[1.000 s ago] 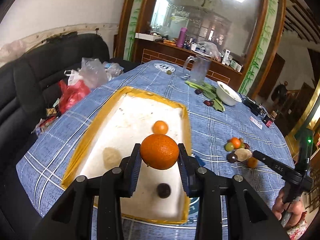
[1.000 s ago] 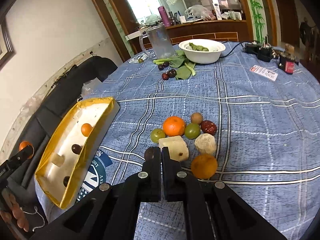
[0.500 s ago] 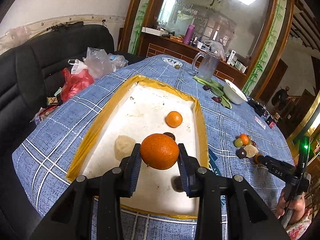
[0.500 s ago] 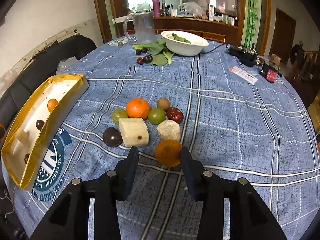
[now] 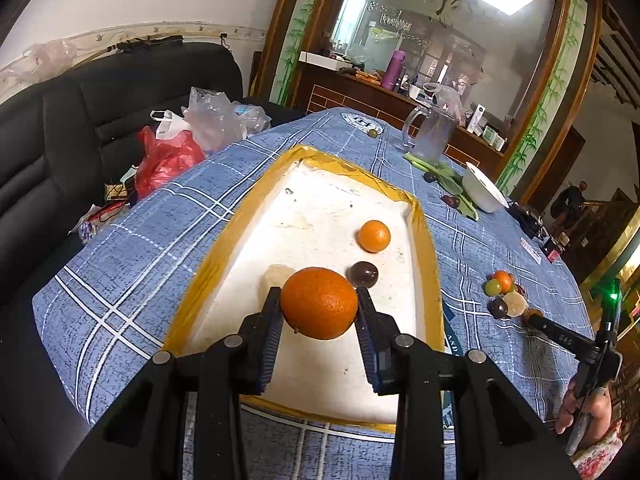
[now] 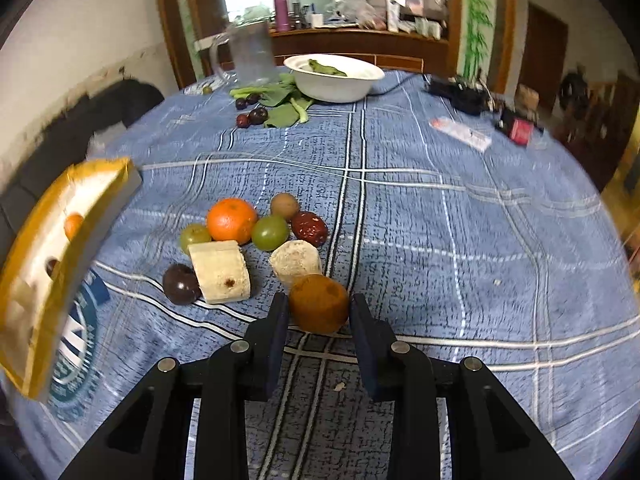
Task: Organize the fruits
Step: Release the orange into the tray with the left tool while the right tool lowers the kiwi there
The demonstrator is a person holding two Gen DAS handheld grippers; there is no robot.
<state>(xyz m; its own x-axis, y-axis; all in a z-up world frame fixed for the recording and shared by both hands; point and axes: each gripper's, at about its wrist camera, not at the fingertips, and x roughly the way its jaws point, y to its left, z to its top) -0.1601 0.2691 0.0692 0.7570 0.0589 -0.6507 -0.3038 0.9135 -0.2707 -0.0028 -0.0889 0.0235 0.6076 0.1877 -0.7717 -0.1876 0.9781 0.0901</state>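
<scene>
Orange, gold and blue plaid showing across the table

A bright orange (image 5: pixel 319 303) is glowing over the white tray (image 5: pixel 224 236) with its golden-yellow rim; black tongs (image 6: pixel 318 312) are flanking a dull brownish-orange fruit (image 6: pixel 319 302); the tablecloth (image 6: pixel 440 220) is showing blue with white and dark grid lines.

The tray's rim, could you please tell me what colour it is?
The tray's rim is golden yellow around a white inside, clearest in the left wrist view.
</scene>
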